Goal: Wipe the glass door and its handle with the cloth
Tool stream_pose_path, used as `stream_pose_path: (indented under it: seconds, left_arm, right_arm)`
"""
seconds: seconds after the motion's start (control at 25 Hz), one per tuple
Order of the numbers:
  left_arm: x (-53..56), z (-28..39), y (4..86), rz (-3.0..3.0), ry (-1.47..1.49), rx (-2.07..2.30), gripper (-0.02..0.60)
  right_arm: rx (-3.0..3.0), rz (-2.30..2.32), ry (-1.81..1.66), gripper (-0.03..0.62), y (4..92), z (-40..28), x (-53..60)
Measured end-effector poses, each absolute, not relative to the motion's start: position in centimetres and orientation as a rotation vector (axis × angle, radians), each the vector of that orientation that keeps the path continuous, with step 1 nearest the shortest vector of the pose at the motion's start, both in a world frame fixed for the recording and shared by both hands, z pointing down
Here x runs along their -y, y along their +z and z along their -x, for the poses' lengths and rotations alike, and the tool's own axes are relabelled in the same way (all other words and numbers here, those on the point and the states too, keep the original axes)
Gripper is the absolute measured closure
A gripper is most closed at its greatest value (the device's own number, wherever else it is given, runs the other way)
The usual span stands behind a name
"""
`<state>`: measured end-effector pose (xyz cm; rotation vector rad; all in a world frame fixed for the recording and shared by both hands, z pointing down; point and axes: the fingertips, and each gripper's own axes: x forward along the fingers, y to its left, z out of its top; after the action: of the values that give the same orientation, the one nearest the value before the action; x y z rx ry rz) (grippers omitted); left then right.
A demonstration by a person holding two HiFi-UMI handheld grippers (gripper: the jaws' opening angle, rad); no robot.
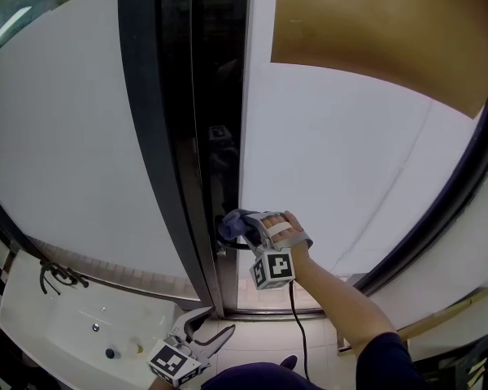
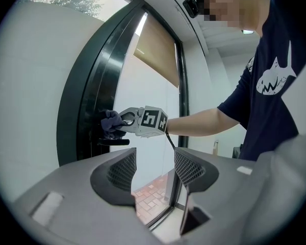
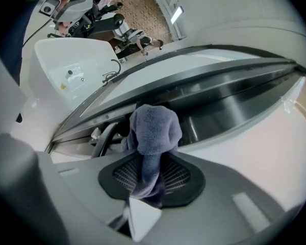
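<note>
**Current step: handle wiping.** The right gripper (image 1: 246,232) is clamped on a blue-grey cloth (image 3: 154,129). The right gripper view shows a strand of the cloth pinched between the closed jaws, with the bulk bunched ahead of the tips. In the head view the gripper sits just below frame centre, toward 6 o'clock. The cloth wad is at 10 o'clock from the marker cube (image 1: 272,268).

**Cloth position.** The wad is against the dark lever handle (image 2: 112,142), at the edge where the dark door frame (image 1: 167,136) meets the glass door (image 1: 333,153). In the left gripper view the cloth lies at 12 o'clock from the lever, touching it or just above it. Exact contact cannot be confirmed.

**Left gripper.** The left gripper (image 1: 211,325) hangs low at 7 o'clock in the head view, well apart from the door. Its jaws stand apart with nothing between them, and only floor tiles and the door sill show through the gap.

**Progress (judgement).** The work looks to be on the handle part of the task. The frames do not show whether the glass has been wiped.

**Next move (judgement).**
1. Keep the clamp firm so that the cloth does not slip out.
2. Draw the wad along the lever's length and around its underside.
3. Carry the cloth toward 3 o'clock onto the pane and wipe in broad strokes.
</note>
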<state>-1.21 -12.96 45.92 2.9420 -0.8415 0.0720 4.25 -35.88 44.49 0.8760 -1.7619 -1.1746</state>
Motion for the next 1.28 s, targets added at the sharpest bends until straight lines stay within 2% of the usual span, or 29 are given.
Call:
stream_pose_path:
  seconds: [0.36, 0.96, 1.12, 1.28]
  left_arm:
    - [13.2, -0.8, 46.3, -2.978, 0.087, 0.763, 0.353]
    - [12.3, -2.5, 45.9, -3.008, 0.108, 0.682, 0.351]
    - [12.1, -2.4, 45.7, -3.014, 0.106, 0.683, 0.352]
    - [11.8, -1.9, 46.0, -3.014, 0.119, 0.697, 0.352]
  right_arm:
    - [1.729, -0.971, -1.048, 0.496, 44.7, -12.0, 35.4]
    - [1.578, -1.221, -0.847, 0.496, 44.4, -28.9, 32.9]
    - [1.583, -1.285, -0.786, 0.496, 43.9, -30.8, 32.5]
    - [1.712, -1.316, -0.791, 0.496, 42.2, -28.4, 32.0]
